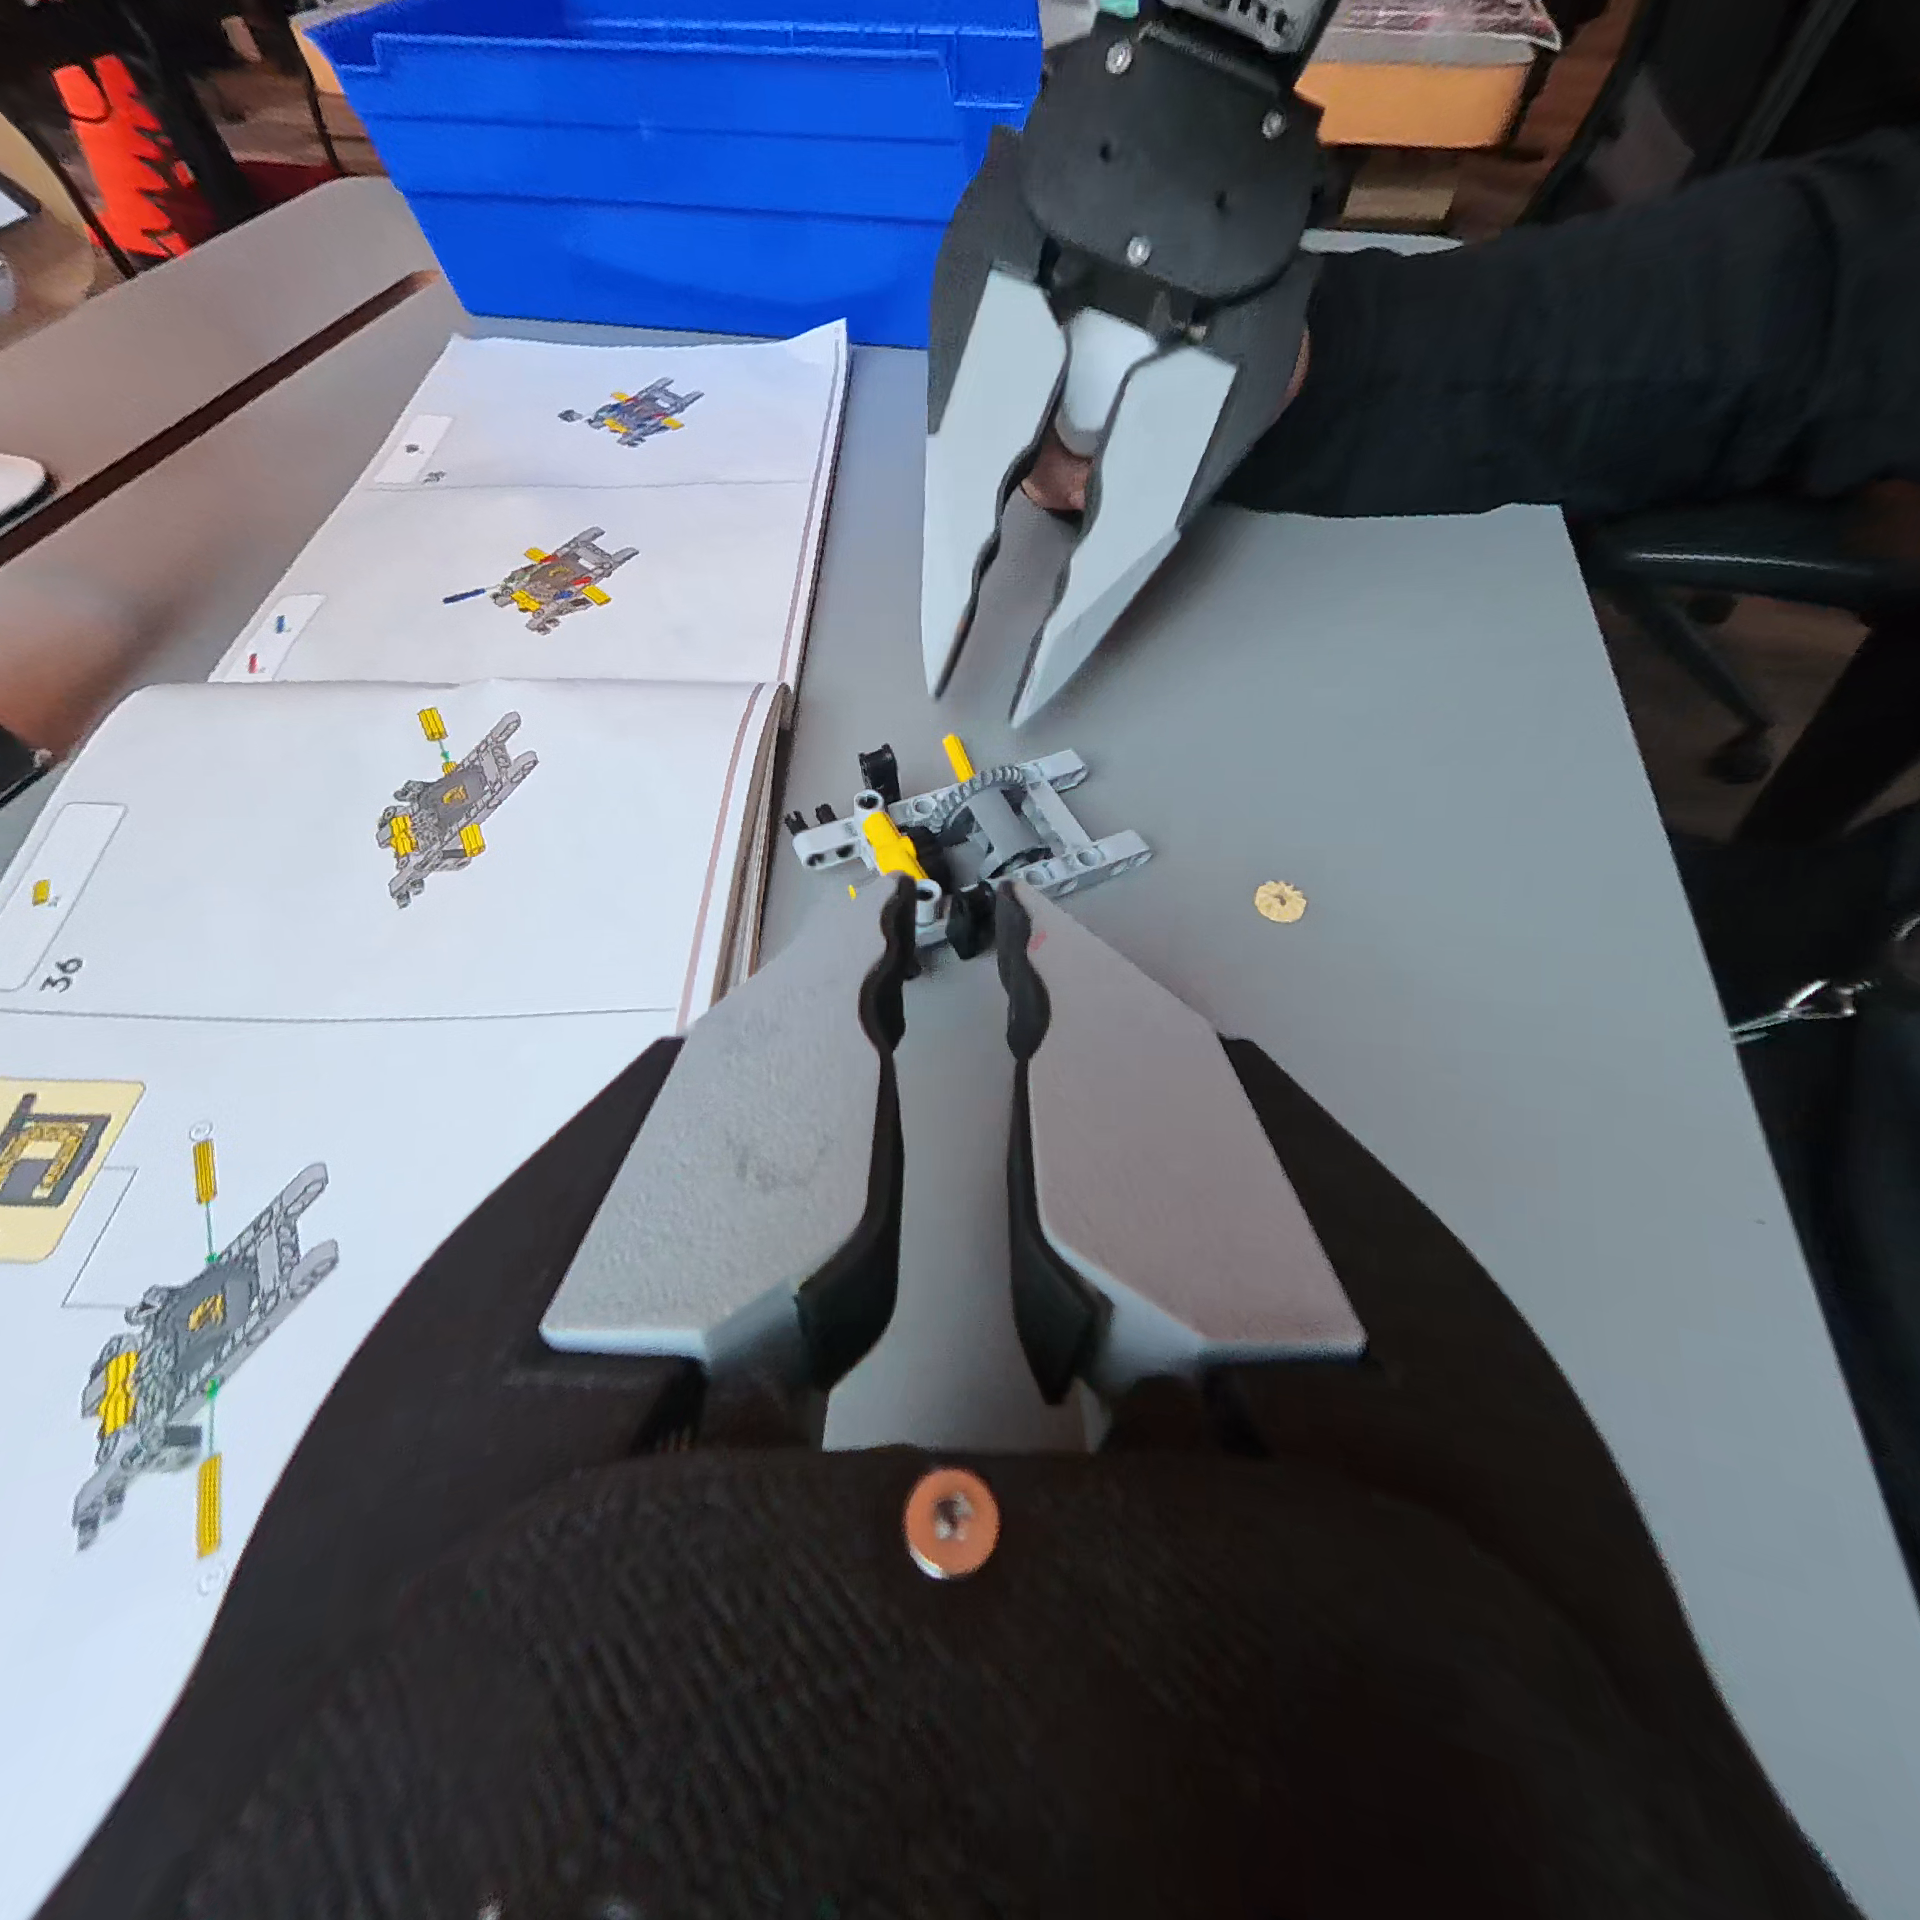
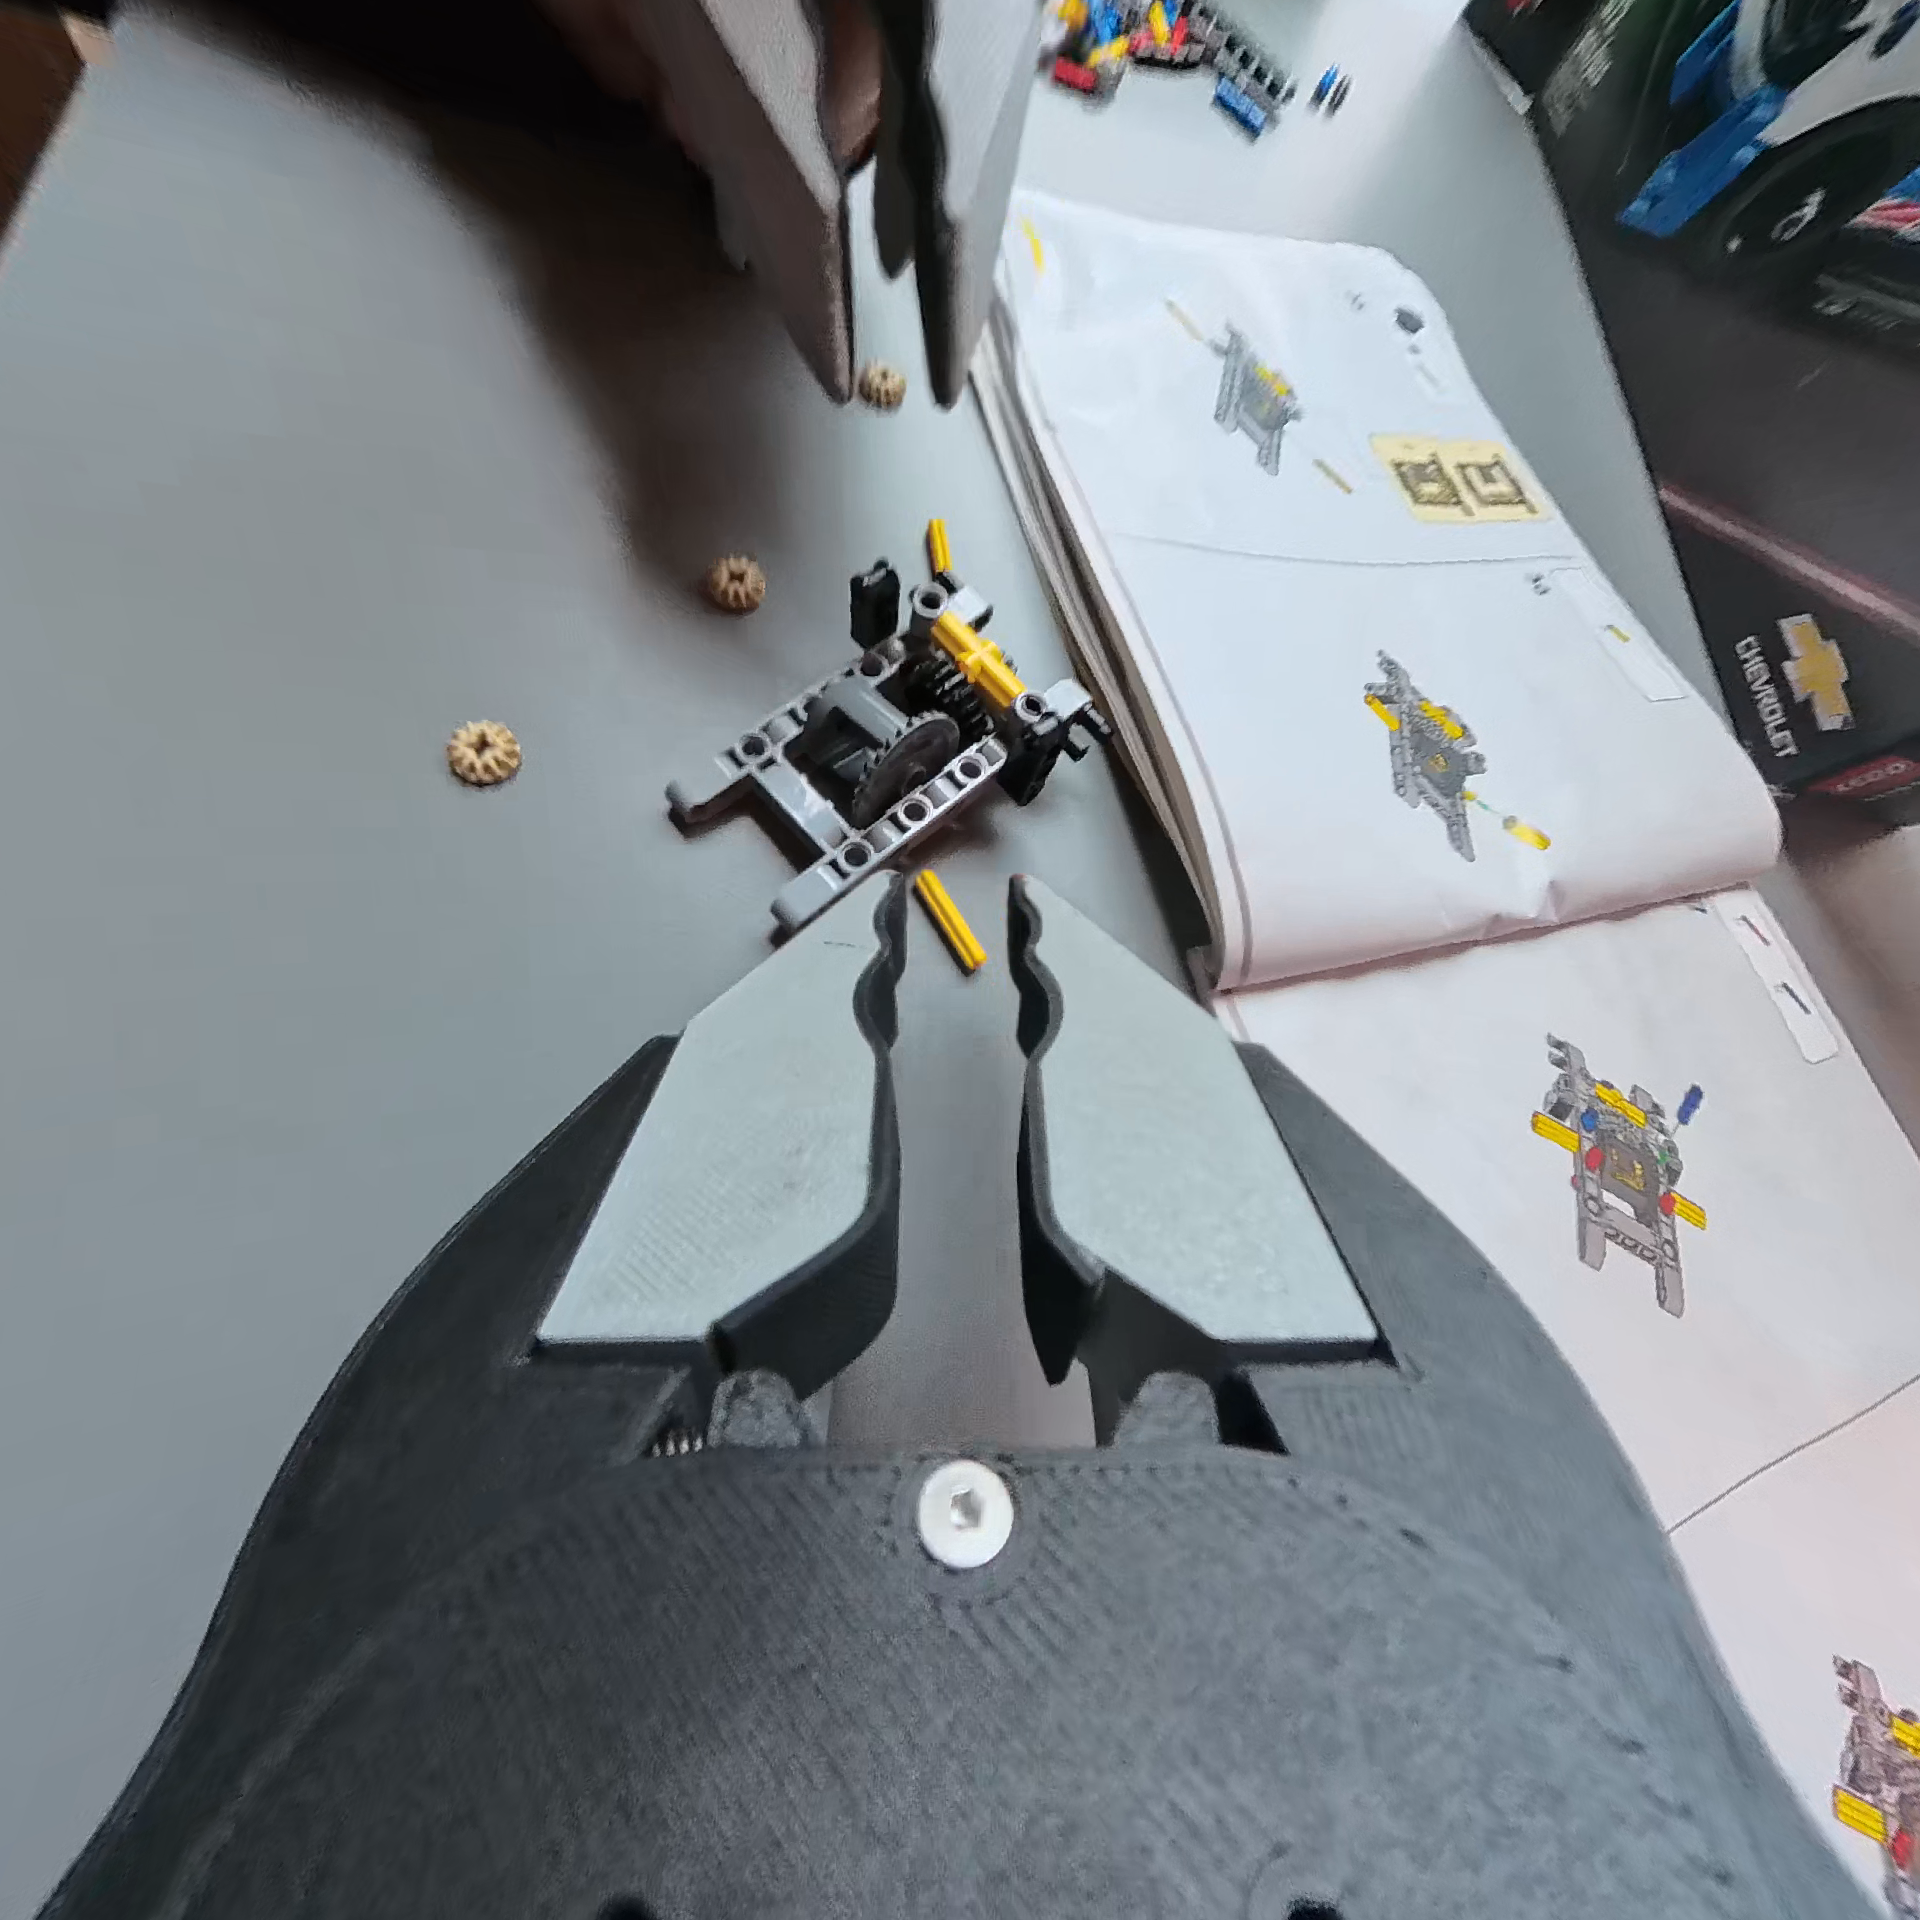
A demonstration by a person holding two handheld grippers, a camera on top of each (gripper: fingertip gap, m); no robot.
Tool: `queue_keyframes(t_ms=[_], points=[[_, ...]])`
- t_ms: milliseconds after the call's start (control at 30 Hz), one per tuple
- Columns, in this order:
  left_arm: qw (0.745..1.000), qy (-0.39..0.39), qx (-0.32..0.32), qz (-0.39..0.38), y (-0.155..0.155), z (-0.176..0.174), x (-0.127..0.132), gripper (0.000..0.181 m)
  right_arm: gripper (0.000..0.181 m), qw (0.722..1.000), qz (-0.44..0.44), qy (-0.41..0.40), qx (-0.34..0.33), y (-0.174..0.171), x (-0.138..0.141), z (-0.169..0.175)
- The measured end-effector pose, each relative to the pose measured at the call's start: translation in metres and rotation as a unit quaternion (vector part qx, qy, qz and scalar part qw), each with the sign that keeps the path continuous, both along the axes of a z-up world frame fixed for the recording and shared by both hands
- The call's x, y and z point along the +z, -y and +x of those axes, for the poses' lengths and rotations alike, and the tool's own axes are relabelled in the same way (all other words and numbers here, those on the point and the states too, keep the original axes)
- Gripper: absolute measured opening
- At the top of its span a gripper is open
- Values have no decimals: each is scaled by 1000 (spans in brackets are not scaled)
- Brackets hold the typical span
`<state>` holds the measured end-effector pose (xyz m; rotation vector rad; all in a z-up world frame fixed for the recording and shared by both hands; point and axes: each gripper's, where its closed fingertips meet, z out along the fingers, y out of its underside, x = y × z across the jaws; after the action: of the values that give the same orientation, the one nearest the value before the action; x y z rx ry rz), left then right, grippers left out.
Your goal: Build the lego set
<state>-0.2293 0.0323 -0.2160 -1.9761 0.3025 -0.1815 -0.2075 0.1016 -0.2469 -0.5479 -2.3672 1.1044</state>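
Note:
A small grey Lego frame assembly (image 1: 1023, 831) with a dark gear and a yellow axle lies on the grey table (image 1: 1403, 1039) beside the open instruction booklet (image 1: 499, 852). My left gripper (image 1: 951, 902) is open and empty, its tips at the assembly's near end. My right gripper (image 2: 958, 902) is open and empty at the assembly's (image 2: 883, 748) other end, with a loose yellow axle (image 2: 948, 920) lying on the table between its tips. Another yellow axle (image 2: 938, 545) lies on the far side. The right gripper also shows in the left wrist view (image 1: 982, 701).
Three tan gears lie on the table (image 2: 260, 520): one (image 2: 483, 751), a second (image 2: 736, 582), a third (image 2: 881, 387) seen between the left gripper's fingers (image 2: 800, 260). A blue bin (image 1: 675, 156) stands behind the booklet. The set's box (image 2: 1766, 436) and loose pieces (image 2: 1164, 42) lie beyond the booklet (image 2: 1351, 623). My hands' fingertips stand some 9 centimetres from each other.

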Motion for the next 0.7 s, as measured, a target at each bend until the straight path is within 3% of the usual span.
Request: queue_keyframes(t_ms=[200, 400, 700], points=[[1000, -3, 14, -10, 7, 5, -3, 11, 16, 998, -68, 1, -6, 20, 18, 0], [999, -36, 25, -25, 4, 6, -10, 10, 13, 999, 7, 8, -31, 26, -5, -6], [998, -15, -9, -62, -5, 21, -19, 14, 0, 999, -27, 6, -31, 29, 4, -9]])
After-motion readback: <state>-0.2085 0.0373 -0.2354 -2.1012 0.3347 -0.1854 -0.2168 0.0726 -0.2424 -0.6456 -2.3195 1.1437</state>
